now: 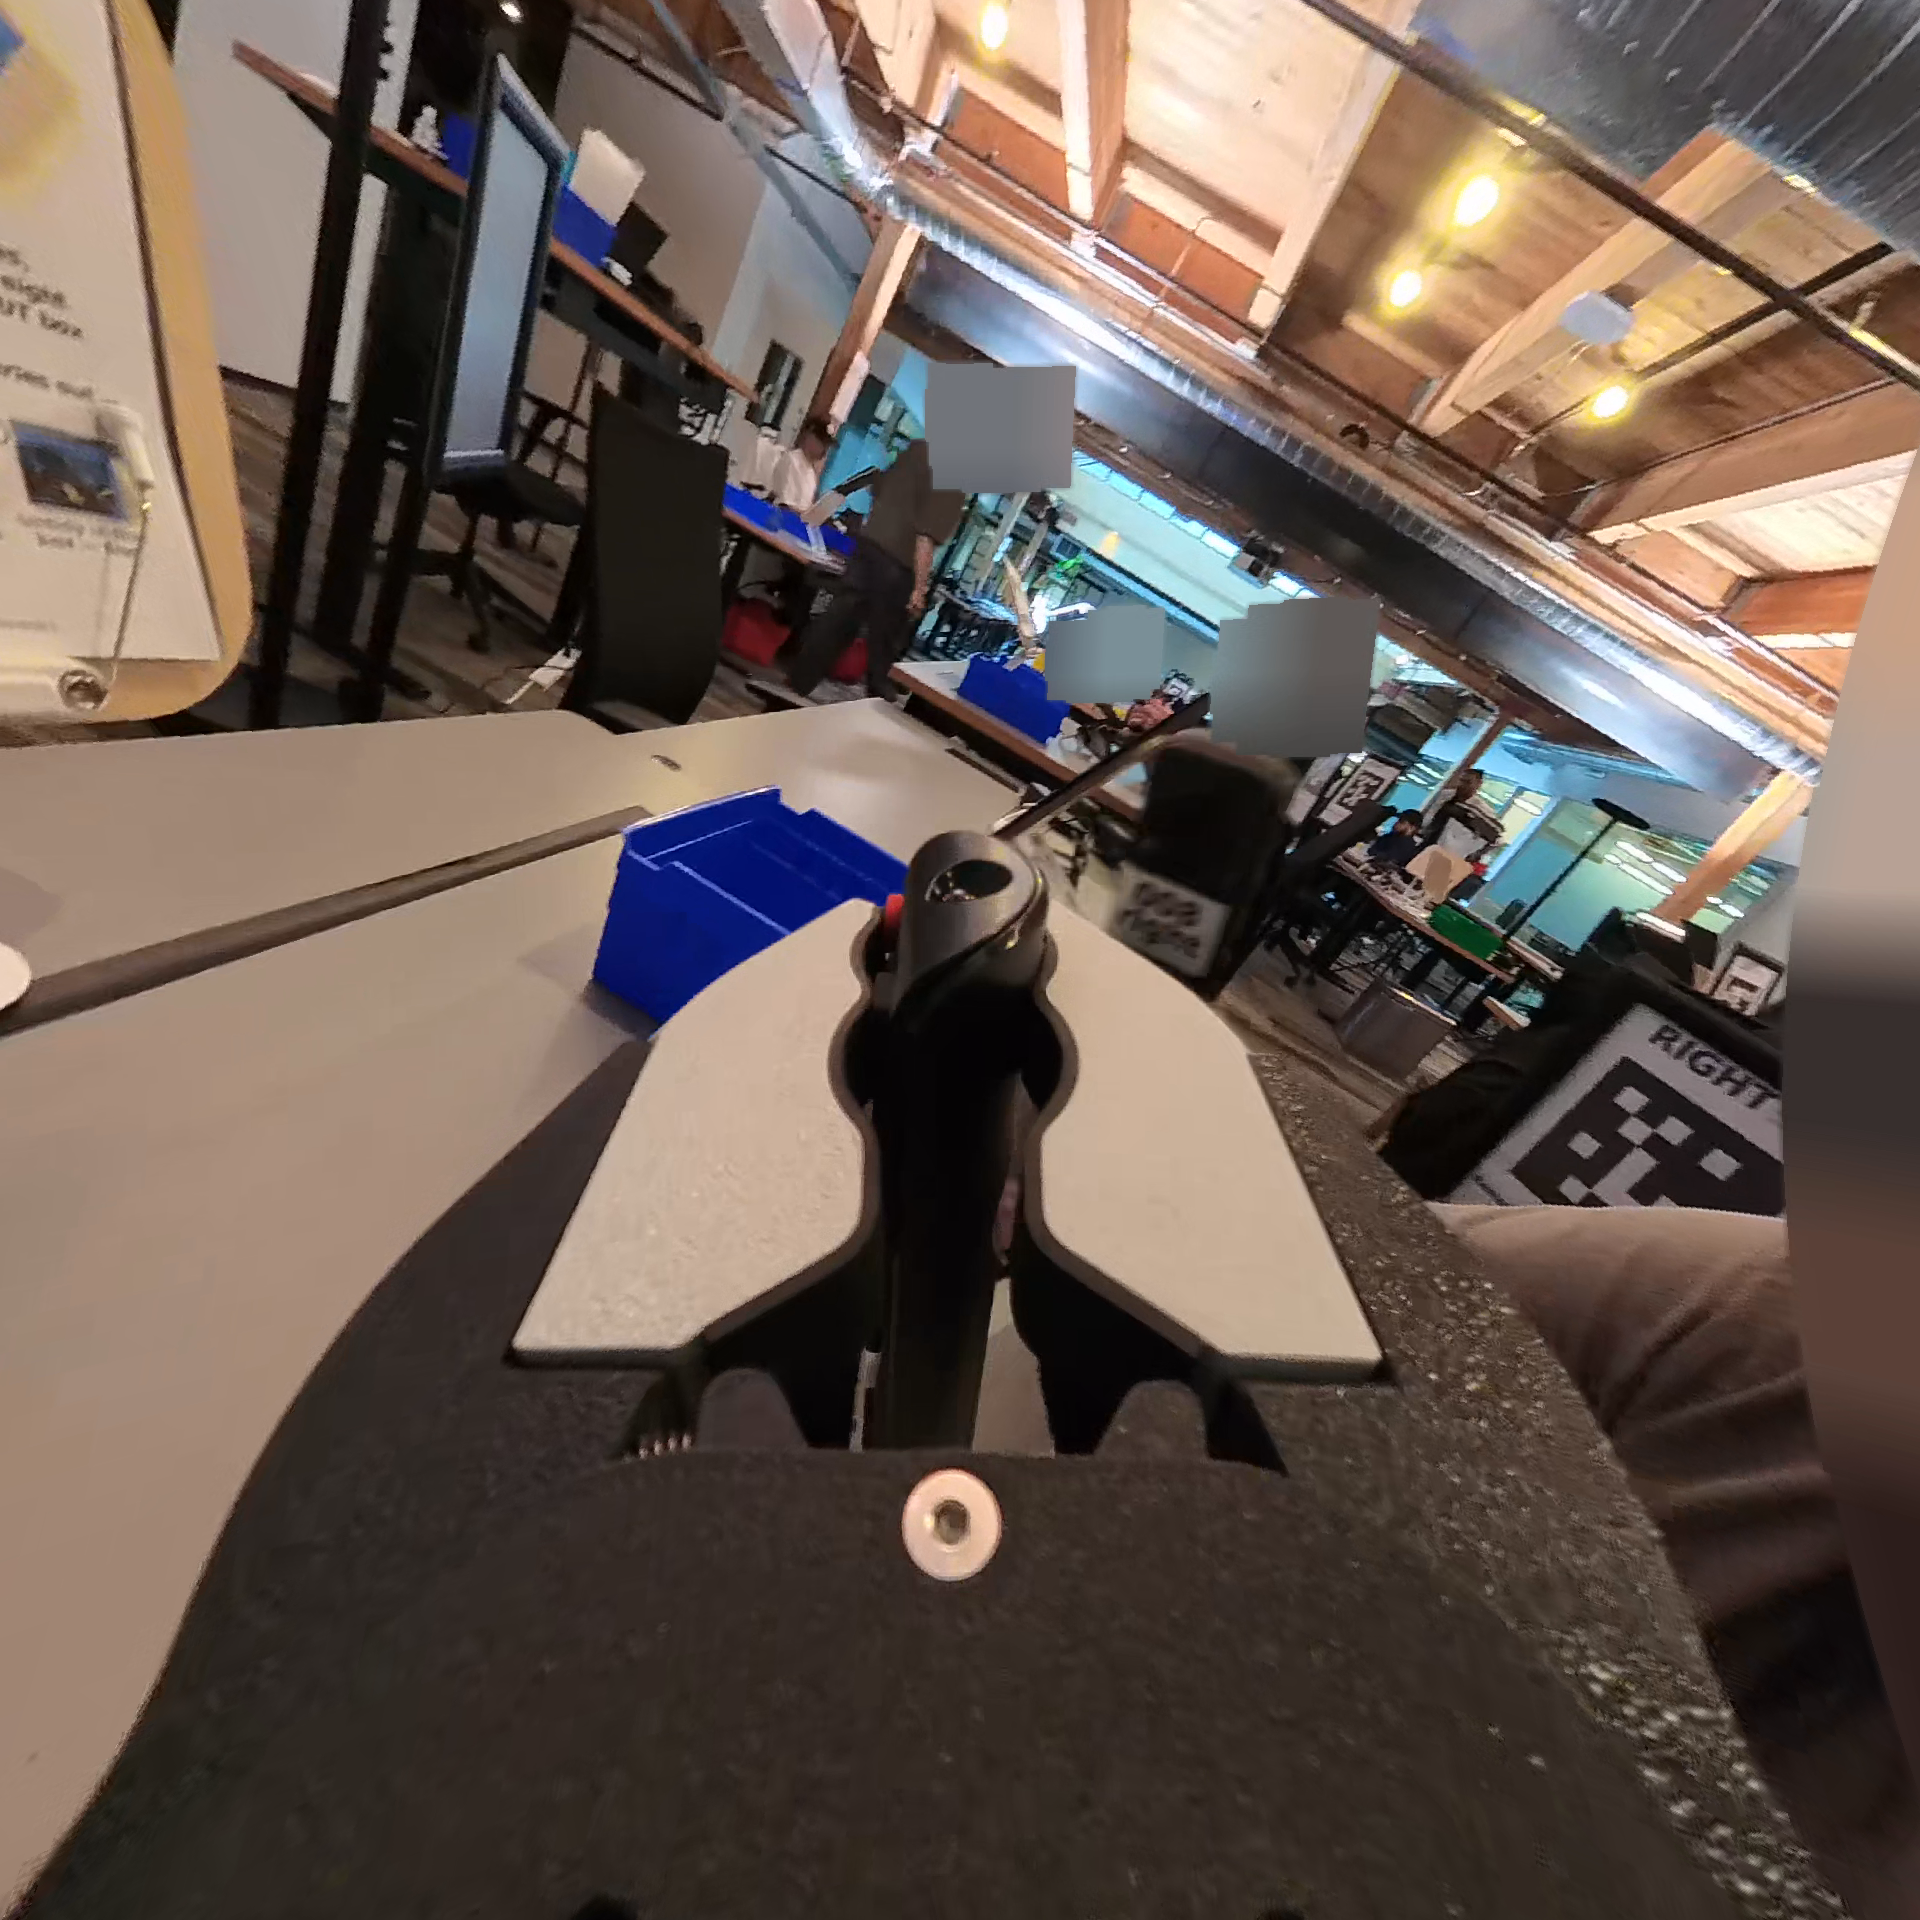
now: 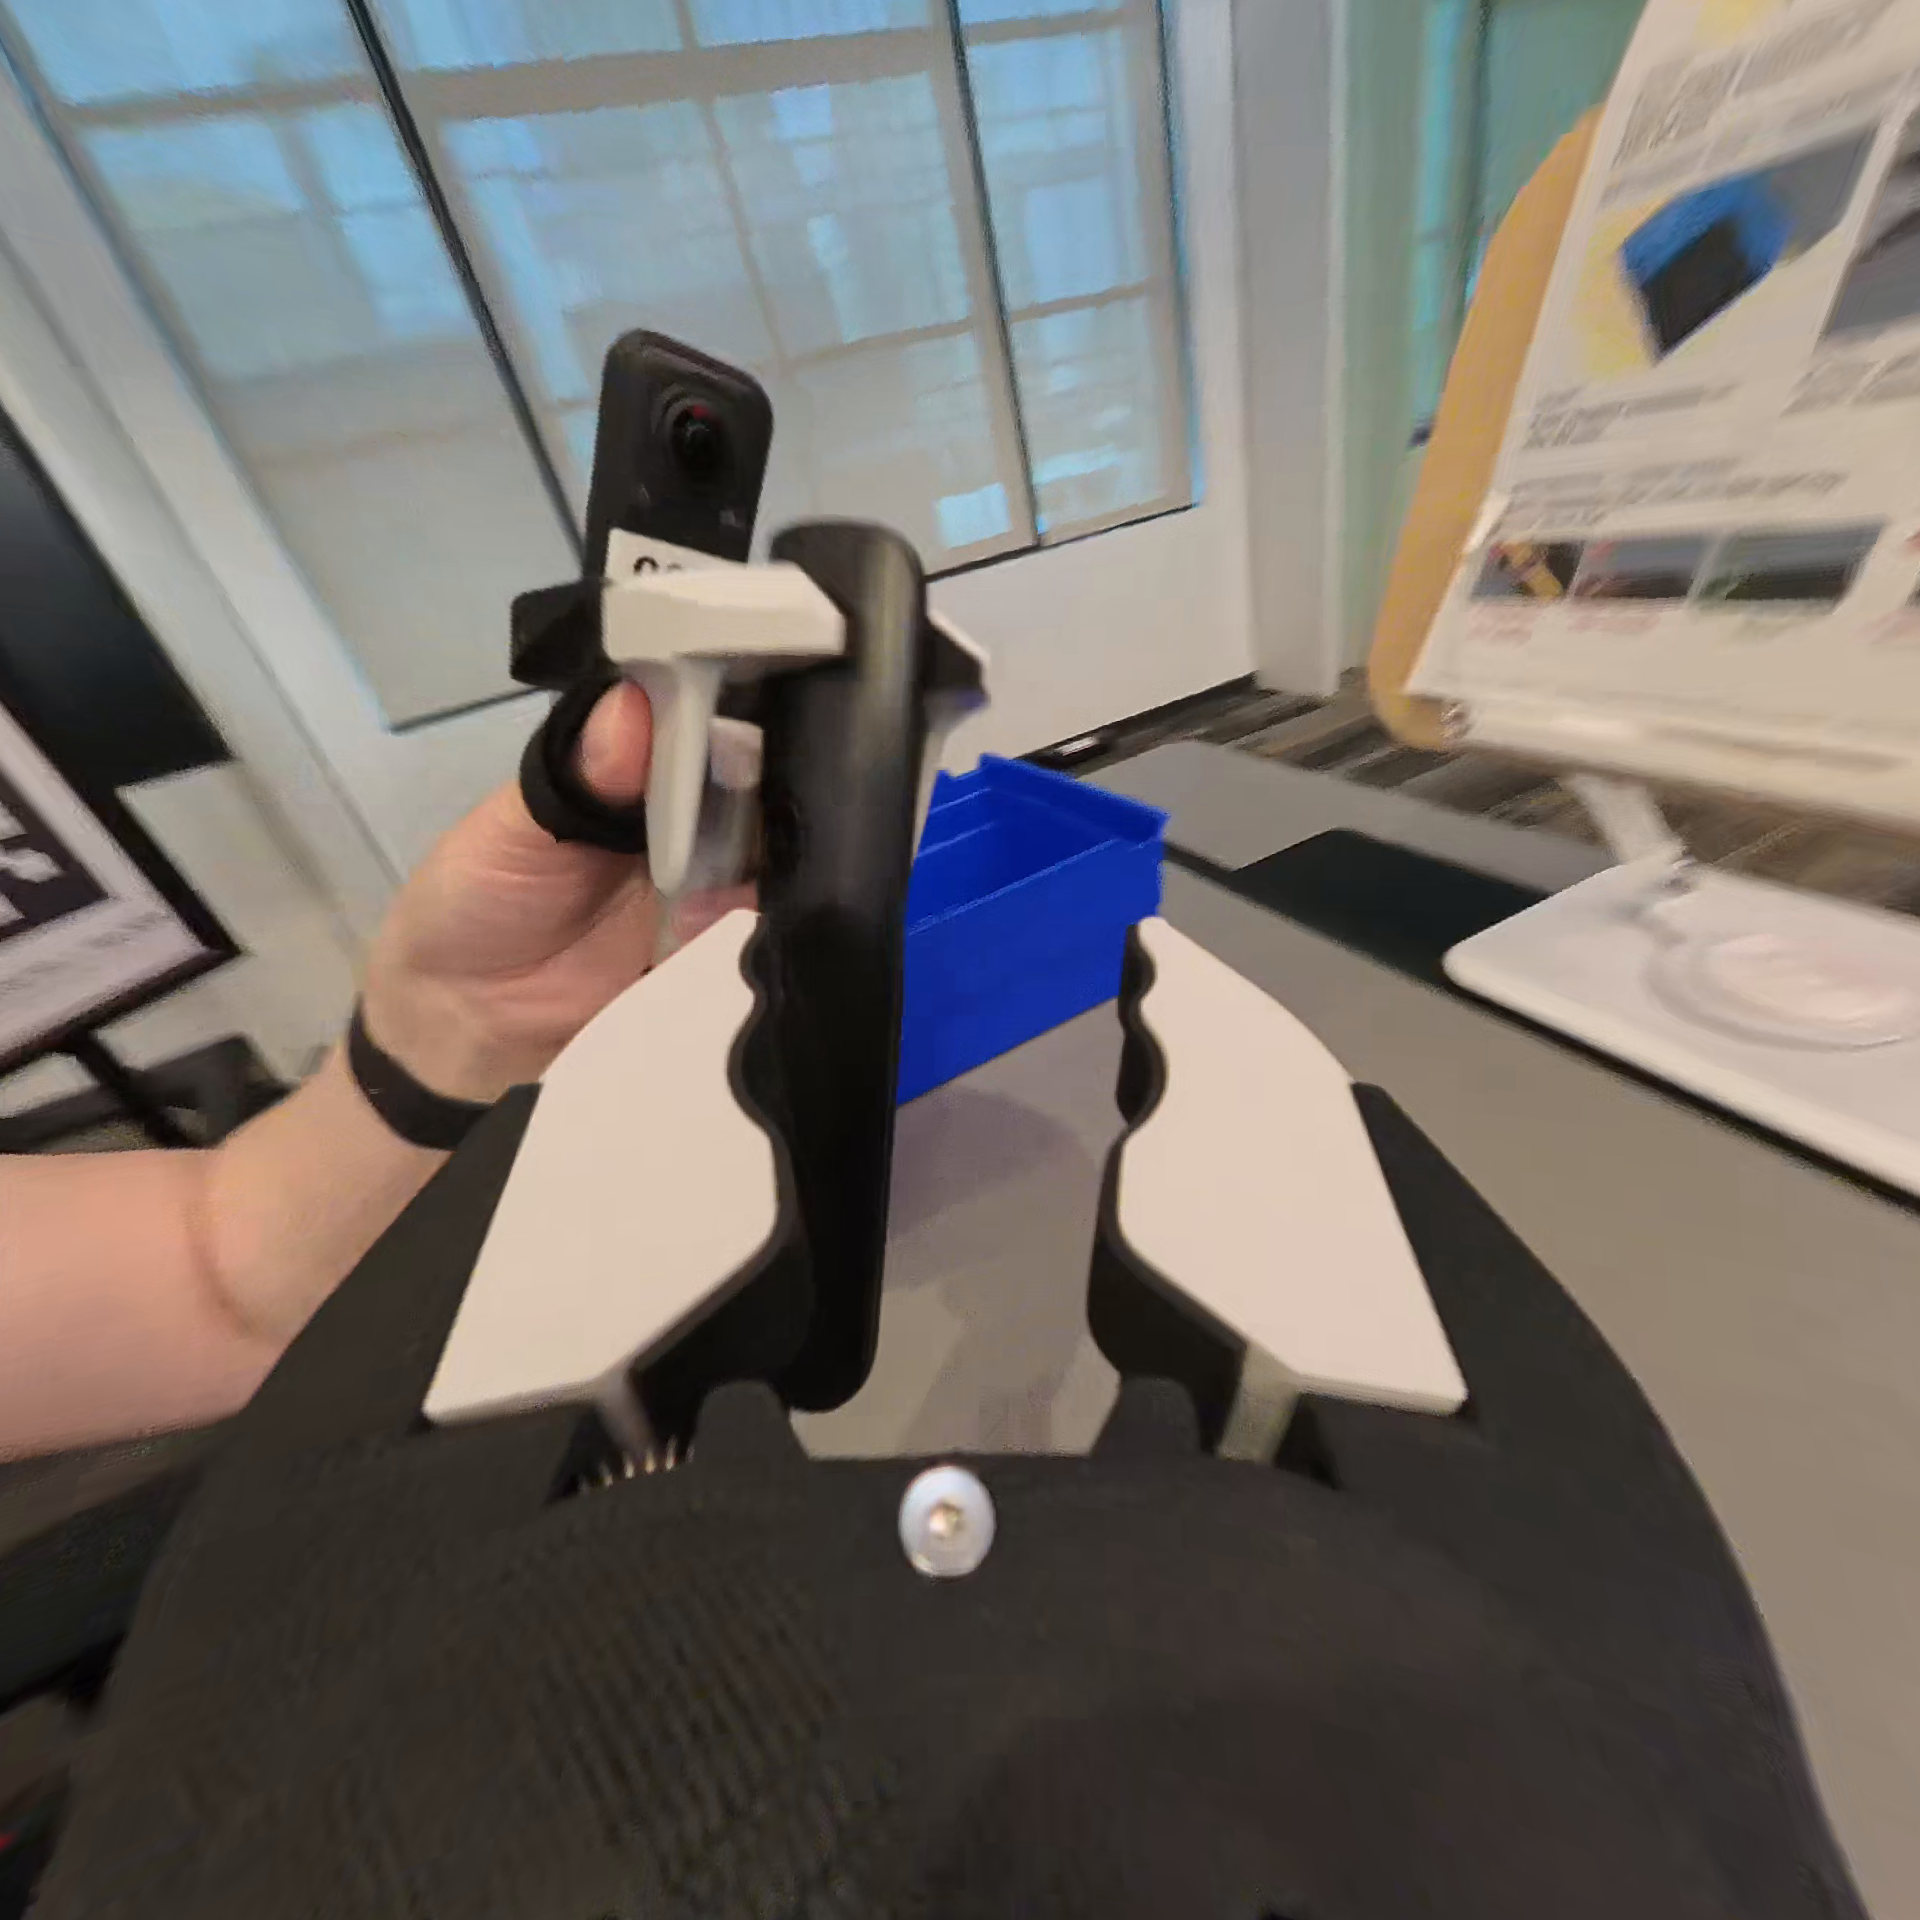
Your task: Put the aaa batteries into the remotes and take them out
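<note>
Black plastic fills the middle of my left wrist view: the left gripper has its two grey fingers drawn in tight on a black remote, which stands on end between them with its rounded top and a small red button toward me. To the left of that grip, on the grey table, I see a blue bin sitting just behind the left finger, and further left a paper sheet on a stand at the table's edge. At the far right of this view a marker board leans low beside the table. In my right wrist view, starting at the left, the person's hand holds the other tool up, its white finger pressed against the upper part of the same remote. My right gripper is spread well apart; the remote lies against its left finger, while the right finger stands clear of it, so I would say it is holding nothing, though motion blur makes that contact hard to judge. Behind the remote the blue bin rests on the table, and at the right stands the sheet holder on its white base. I cannot make out any batteries in either view.
</note>
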### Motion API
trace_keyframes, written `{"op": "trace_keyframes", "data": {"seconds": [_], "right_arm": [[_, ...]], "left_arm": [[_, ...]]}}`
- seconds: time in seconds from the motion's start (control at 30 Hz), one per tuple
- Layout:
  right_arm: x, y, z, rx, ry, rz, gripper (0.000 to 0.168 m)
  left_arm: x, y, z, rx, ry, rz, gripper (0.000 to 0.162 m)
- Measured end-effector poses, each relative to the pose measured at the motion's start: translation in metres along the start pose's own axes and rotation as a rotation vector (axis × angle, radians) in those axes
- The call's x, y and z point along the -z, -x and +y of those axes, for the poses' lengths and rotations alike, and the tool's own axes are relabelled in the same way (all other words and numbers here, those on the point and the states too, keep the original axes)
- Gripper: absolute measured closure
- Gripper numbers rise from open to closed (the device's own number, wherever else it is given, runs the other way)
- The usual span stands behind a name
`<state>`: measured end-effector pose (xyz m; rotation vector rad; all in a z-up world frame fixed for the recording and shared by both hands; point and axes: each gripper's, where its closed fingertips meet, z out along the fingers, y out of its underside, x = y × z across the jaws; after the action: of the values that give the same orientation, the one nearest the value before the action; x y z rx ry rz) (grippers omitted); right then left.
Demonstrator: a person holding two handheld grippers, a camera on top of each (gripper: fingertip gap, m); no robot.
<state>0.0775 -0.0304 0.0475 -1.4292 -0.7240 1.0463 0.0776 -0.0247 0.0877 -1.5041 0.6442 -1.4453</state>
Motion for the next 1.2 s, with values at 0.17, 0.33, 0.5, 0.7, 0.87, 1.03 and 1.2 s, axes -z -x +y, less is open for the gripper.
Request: {"op": "trace_keyframes", "data": {"seconds": [0.17,0.33,0.5,0.7,0.87,1.03,1.2], "right_arm": [[0.002,-0.003,-0.003,0.081,0.02,0.063,0.105],[0.0,0.004,0.001,-0.082,0.033,-0.064,0.116],[0.001,0.017,0.003,-0.093,0.079,-0.149,0.143],[0.003,0.015,0.004,0.034,0.124,-0.102,0.144],[0.003,0.015,0.007,0.026,0.144,-0.117,0.143],[0.004,0.02,0.003,0.119,0.13,-0.098,0.143],[0.005,0.023,0.001,0.234,0.153,-0.063,0.14]], "left_arm": [[-0.01,-0.003,0.008,-0.007,-0.003,0.002,0.139],[-0.015,-0.011,0.011,-0.045,-0.001,0.028,0.139],[-0.017,-0.02,0.013,-0.083,0.005,0.041,0.137],[-0.019,-0.021,0.014,-0.067,-0.007,0.066,0.137],[-0.02,-0.02,0.016,-0.074,0.002,0.057,0.137],[-0.018,-0.025,0.013,-0.042,-0.016,0.085,0.137],[-0.018,-0.03,0.011,-0.007,-0.025,0.107,0.137]]}}
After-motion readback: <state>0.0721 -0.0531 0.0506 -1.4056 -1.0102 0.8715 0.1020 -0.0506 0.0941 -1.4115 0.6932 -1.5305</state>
